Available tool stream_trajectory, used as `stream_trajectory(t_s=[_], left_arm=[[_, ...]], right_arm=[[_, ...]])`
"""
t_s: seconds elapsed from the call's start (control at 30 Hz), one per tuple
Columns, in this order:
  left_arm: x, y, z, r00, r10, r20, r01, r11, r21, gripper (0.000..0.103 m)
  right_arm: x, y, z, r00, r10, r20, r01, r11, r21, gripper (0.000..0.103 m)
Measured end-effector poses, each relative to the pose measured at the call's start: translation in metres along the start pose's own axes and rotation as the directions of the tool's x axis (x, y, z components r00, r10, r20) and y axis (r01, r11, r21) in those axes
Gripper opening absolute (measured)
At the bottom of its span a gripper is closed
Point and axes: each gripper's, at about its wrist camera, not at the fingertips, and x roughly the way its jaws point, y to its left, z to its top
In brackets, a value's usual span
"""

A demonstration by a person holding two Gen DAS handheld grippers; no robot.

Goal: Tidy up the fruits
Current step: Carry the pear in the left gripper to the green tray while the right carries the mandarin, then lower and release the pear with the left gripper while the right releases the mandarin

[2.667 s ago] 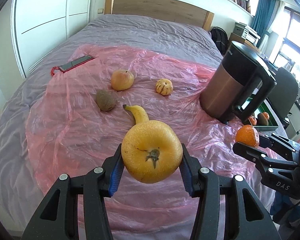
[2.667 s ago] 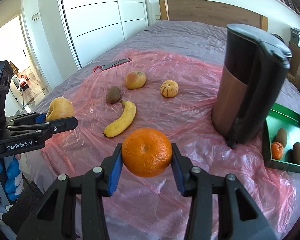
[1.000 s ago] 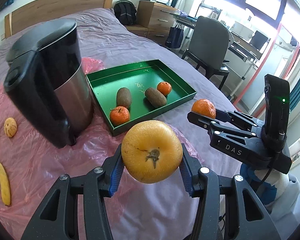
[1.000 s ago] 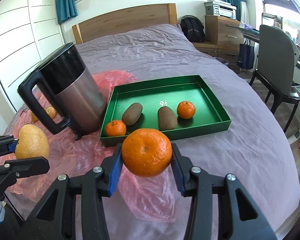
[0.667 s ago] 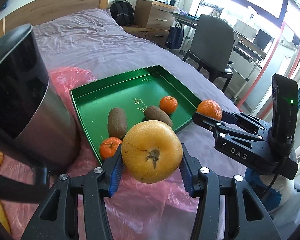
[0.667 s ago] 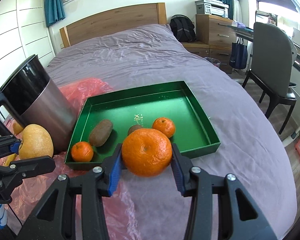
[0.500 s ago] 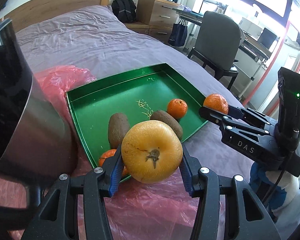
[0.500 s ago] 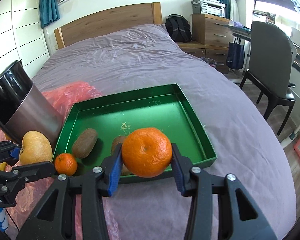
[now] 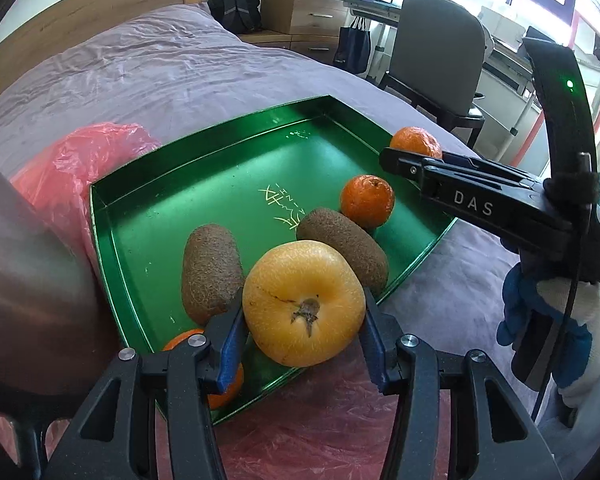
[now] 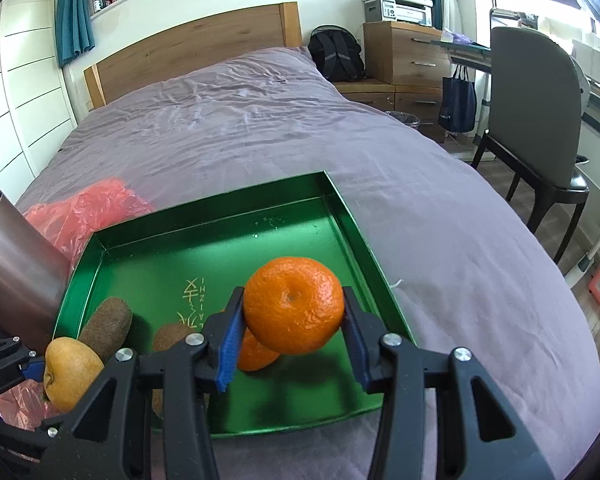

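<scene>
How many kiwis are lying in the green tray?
2. One kiwi lies near the tray's left side; the other kiwi lies beside a loose orange. The held fruits may hide more.

kettle (image 9: 28, 280) cropped at left edge, tray orange (image 9: 224, 384) half behind gripper
</scene>
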Motion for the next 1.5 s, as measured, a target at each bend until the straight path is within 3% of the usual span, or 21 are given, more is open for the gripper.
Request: stream_trajectory(t_s=[0.2, 0.37, 0.57, 0.67, 0.9, 1.0, 1.07, 1.17, 1.33, 1.5], left_arm=[[0.011, 0.015, 0.044, 0.996, 0.056, 0.062, -0.052, 0.996, -0.067, 0.045], [0.04, 0.039, 0.076, 0.99, 0.134, 0.048, -0.122, 0.973, -0.195, 0.045], [0.066, 0.057, 0.077, 0.982, 0.186, -0.013, -0.183, 0.951, -0.249, 0.045], [0.075, 0.063, 0.075, 0.983, 0.176, -0.047, -0.182, 0.944, -0.274, 0.045], [0.085, 0.061, 0.074, 0.98, 0.169, -0.104, -0.191, 0.946, -0.264, 0.046], [0.086, 0.056, 0.075, 0.971, 0.204, -0.122, -0.227, 0.947, -0.229, 0.046], [0.081, 0.051, 0.074, 0.965, 0.236, -0.117, -0.255, 0.947, -0.195, 0.047], [0.066, 0.045, 0.072, 0.967, 0.232, -0.102, -0.248, 0.951, -0.187, 0.054], [0.023, 0.032, 0.08, 0.975, 0.215, -0.055, -0.221, 0.961, -0.166, 0.055], [-0.049, 0.018, 0.089, 0.984, 0.177, 0.034, -0.171, 0.975, -0.14, 0.057]], right_arm=[[0.032, 0.003, 0.024, 0.999, 0.01, -0.032, -0.01, 1.0, -0.017, 0.019], [0.059, 0.009, 0.03, 0.996, 0.008, -0.087, -0.012, 0.998, -0.054, 0.019], [0.074, 0.009, 0.022, 0.991, 0.019, -0.13, -0.027, 0.997, -0.066, 0.019], [0.077, 0.008, 0.02, 0.989, 0.022, -0.143, -0.031, 0.998, -0.061, 0.019], [0.079, 0.01, 0.019, 0.986, 0.007, -0.165, -0.02, 0.997, -0.078, 0.021], [0.079, 0.01, 0.02, 0.985, 0.003, -0.173, -0.015, 0.998, -0.066, 0.025], [0.077, 0.012, 0.02, 0.984, -0.01, -0.178, -0.003, 0.997, -0.073, 0.044], [0.066, 0.016, 0.021, 0.985, -0.014, -0.171, -0.002, 0.996, -0.089, 0.054], [0.029, 0.024, 0.03, 0.989, -0.043, -0.14, 0.028, 0.994, -0.107, 0.058], [-0.028, 0.027, 0.04, 0.993, -0.075, -0.092, 0.064, 0.991, -0.115, 0.063]])
